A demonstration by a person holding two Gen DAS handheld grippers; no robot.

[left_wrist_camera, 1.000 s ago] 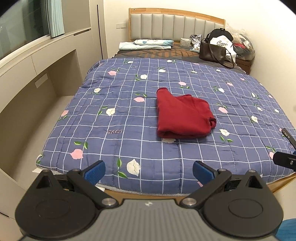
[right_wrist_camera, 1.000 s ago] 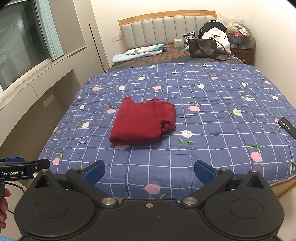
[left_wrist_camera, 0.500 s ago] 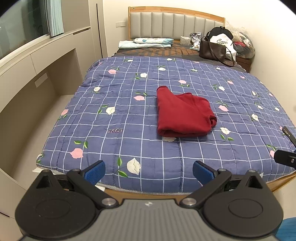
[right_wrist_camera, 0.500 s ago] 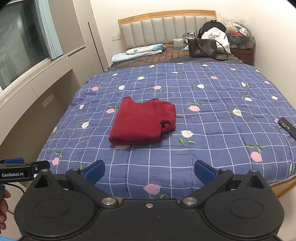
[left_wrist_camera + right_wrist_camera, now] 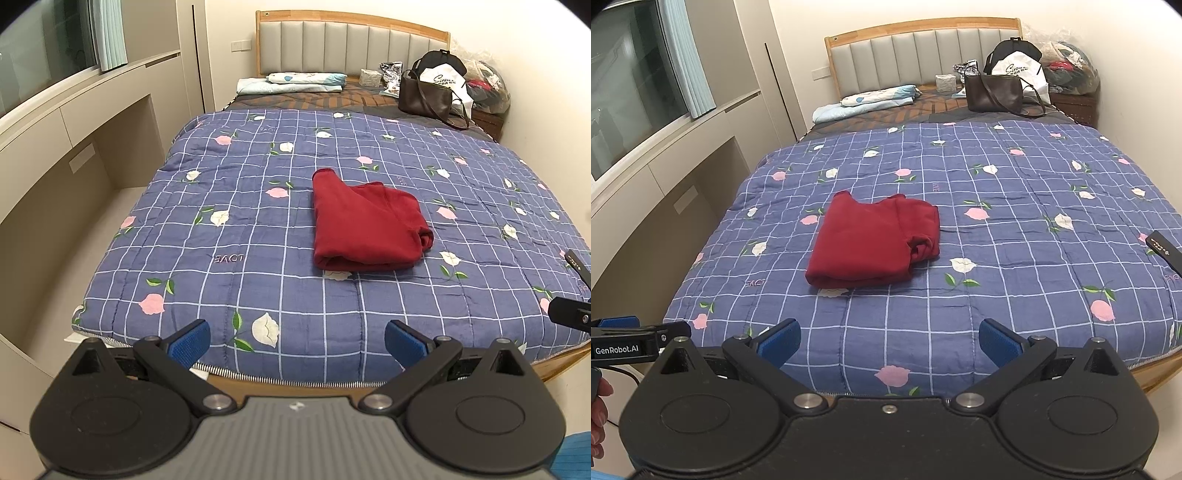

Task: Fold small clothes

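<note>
The left tongs (image 5: 295, 338) hang released at the foot of the bed, gripping nothing. Ahead of them, a folded red garment (image 5: 364, 221) lies in the middle of the blue flowered quilt (image 5: 258, 229), well apart from both tools. The right tongs (image 5: 889, 338) are spread wide too, empty, beside the left.

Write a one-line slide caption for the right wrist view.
Open right gripper faces a folded red garment lying on the blue floral quilt.
</note>
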